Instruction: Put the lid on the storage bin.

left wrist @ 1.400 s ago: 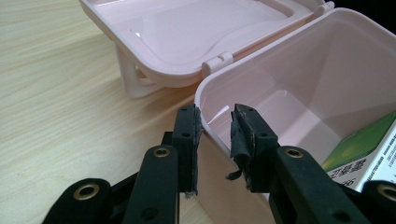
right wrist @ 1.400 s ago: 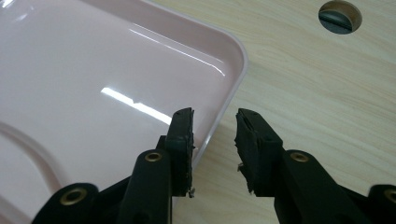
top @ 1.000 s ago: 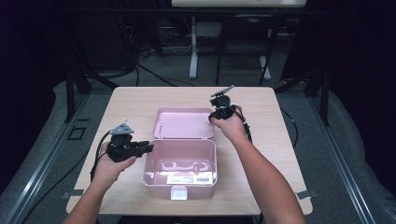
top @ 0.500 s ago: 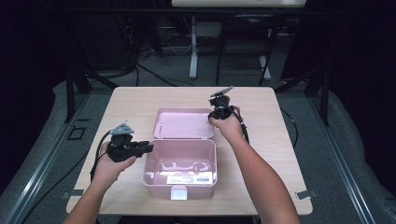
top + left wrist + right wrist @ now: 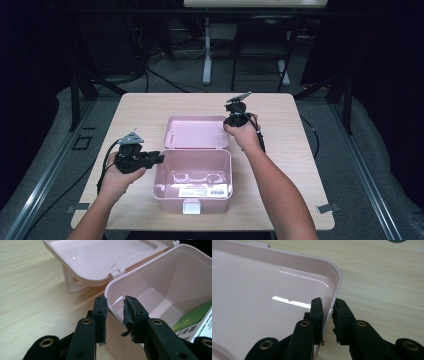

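- I have a pink box (image 5: 194,172) sitting open near the middle of the wooden surface (image 5: 300,165). Its lid (image 5: 196,132) lies flat behind it, joined at the hinge.
- My left tool (image 5: 115,315) sits over the box's left wall. One jaw is outside and one is inside, with the rim between them. The outside pad looks like it touches the wall. The inside one has a small gap, so I would call it narrow and not yet squeezing hard.
- I think I hold the box there so it will not slide when the lid moves.
- My right tool (image 5: 329,315) sits on the right edge of the lid, near a corner. One jaw is over the shiny inside and one is under the outer side. The jaws are narrow and the rim is between them, but I cannot tell if they press it tight.
- My guess is that this grip is for swinging the lid.
- The high view shows me the whole box, a white paper label (image 5: 202,191) inside the front of it, the clasp at the front and both of my hands.
- The left tool's view shows a green and white card (image 5: 193,322) in the box and the hinge (image 5: 117,272) up close.
- The right tool's view shows the thin lid rim and the light shining on the plastic.
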Tool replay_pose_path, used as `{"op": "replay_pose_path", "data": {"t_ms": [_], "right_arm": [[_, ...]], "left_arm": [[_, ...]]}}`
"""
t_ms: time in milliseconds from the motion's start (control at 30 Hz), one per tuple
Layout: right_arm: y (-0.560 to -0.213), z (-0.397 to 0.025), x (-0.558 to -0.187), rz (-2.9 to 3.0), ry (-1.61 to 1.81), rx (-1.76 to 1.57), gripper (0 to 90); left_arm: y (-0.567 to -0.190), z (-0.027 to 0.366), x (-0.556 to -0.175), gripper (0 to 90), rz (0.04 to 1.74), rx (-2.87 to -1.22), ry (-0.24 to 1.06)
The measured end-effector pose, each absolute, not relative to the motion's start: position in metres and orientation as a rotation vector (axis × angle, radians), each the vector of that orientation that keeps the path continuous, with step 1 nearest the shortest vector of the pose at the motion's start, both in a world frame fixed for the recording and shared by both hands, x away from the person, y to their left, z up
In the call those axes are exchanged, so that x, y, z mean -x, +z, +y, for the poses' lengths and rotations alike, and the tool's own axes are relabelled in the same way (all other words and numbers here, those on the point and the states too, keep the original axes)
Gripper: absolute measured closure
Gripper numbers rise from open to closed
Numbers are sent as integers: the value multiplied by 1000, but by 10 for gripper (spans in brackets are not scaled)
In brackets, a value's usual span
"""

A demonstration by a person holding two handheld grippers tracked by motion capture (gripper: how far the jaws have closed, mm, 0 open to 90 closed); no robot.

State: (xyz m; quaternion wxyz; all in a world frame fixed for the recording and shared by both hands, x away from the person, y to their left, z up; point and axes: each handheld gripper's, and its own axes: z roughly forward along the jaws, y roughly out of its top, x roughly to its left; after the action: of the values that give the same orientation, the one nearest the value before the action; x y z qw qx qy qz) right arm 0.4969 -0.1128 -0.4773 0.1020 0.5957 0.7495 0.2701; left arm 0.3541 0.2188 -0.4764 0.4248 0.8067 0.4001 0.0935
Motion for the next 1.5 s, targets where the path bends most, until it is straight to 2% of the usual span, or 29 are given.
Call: {"op": "replay_pose_path", "data": {"t_ms": [800, 1500], "right_arm": [[-442, -111, -481, 2121, 881, -1646, 836], [-397, -118, -444, 2104, 993, -1486, 853]], "left_arm": [[-477, 218, -354, 706, 997, -2028, 233], [-478, 216, -354, 706, 1008, -2025, 237]]}}
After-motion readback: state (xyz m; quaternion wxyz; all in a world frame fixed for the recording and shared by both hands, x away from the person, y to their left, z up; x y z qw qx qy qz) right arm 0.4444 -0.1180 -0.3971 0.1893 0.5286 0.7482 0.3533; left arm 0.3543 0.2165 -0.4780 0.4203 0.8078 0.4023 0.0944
